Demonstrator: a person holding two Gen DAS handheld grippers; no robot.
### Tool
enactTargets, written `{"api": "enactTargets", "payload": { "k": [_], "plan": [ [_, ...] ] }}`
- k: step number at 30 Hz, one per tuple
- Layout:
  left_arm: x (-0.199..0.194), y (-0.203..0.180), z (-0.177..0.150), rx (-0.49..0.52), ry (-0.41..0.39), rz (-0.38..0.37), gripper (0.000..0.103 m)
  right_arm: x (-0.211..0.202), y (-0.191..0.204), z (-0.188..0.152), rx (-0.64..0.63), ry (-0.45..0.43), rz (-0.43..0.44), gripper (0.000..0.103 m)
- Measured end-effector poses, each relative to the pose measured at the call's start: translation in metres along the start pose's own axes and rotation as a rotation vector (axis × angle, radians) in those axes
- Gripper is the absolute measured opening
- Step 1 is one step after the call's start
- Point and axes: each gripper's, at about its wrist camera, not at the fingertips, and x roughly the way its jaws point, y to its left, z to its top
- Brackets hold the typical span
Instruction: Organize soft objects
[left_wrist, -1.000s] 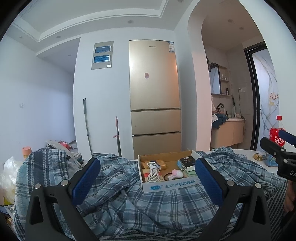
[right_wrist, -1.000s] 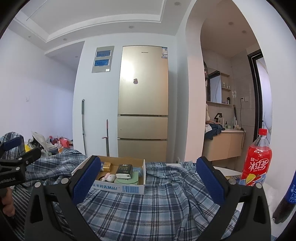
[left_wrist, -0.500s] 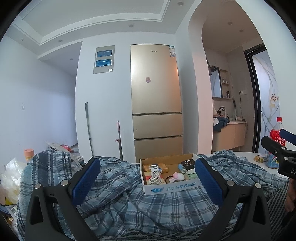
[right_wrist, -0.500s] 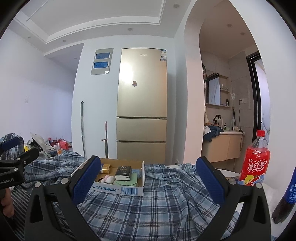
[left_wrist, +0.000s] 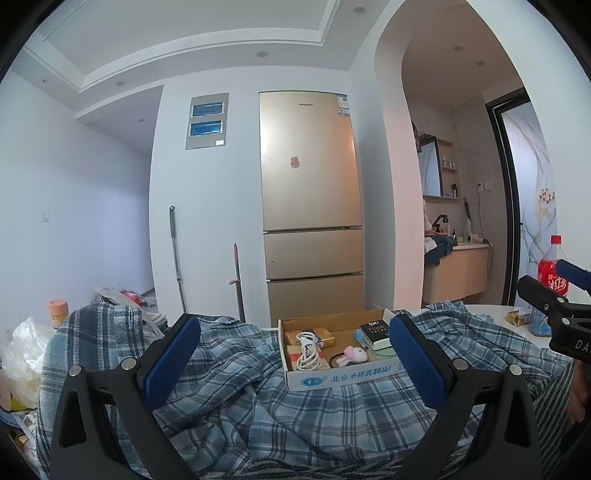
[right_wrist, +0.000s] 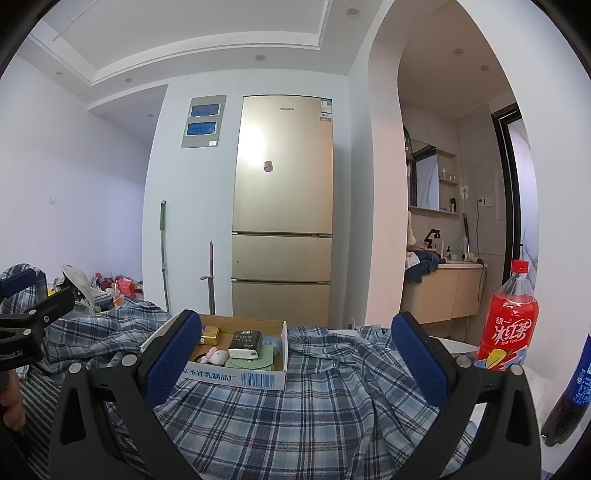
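Plaid cloth (left_wrist: 295, 417): woven, matt, rumpled. Cardboard box (left_wrist: 343, 376): plain brown inside, printed white paper face. Claw pads (right_wrist: 171, 356): blue, textured rubbery; black matt plastic arms. Fridge (right_wrist: 282, 206) at 12 o'clock: gold, smooth, satin sheen. Bottle (right_wrist: 508, 325) at 3 o'clock: glossy plastic.

A white round tabletop (left_wrist: 495, 309) shows bare only at the far right. A rumpled blue plaid cloth (right_wrist: 295, 413) is spread over most of it. On the cloth's far side sits an open cardboard box (right_wrist: 236, 376). A red ice tea bottle (right_wrist: 508, 325) stands on the right, just beside the cloth's edge.
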Motion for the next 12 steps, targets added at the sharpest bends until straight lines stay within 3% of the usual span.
{"api": "enactTargets", "payload": {
  "k": [12],
  "plan": [
    [0.0042, -0.0031, -0.0003, -0.001, 0.008, -0.004, 0.103, -0.0027, 0.0012, -0.0022, -0.009, 0.000, -0.002, 0.103]
  ]
}}
